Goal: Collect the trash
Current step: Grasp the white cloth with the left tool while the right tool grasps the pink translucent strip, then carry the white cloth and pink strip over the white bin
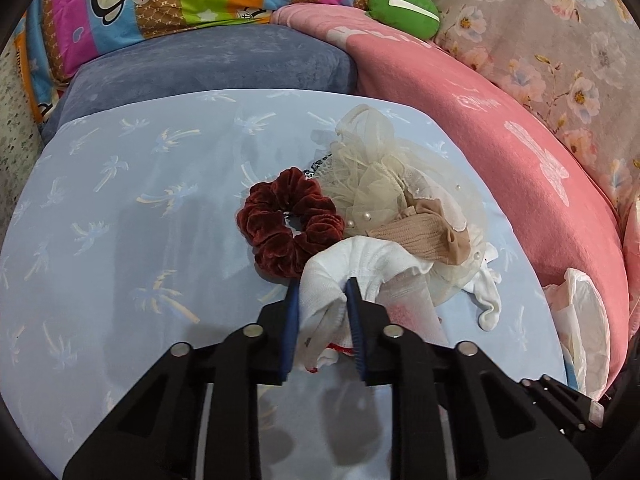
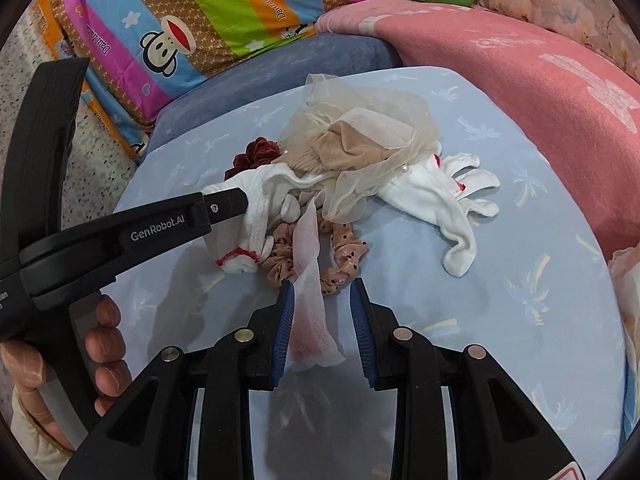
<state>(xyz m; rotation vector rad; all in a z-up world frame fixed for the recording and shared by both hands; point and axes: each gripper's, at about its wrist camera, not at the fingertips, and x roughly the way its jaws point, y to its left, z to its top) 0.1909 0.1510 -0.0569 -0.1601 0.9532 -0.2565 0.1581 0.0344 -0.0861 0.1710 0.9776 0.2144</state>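
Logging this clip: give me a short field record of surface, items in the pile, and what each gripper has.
surface: light blue palm-print sheet
pile: dark red scrunchie, cream tulle bow, white glove, pink dotted scrunchie
left gripper: shut on white glove with red trim
right gripper: jaws apart, thin white wipe between them, not visibly pinched
bag: white plastic bag at the sheet's right edge

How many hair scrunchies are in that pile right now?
2. A dark red velvet scrunchie at the pile's left edge; a pink dotted scrunchie at the near edge, under the tissue strip. Others may be buried.
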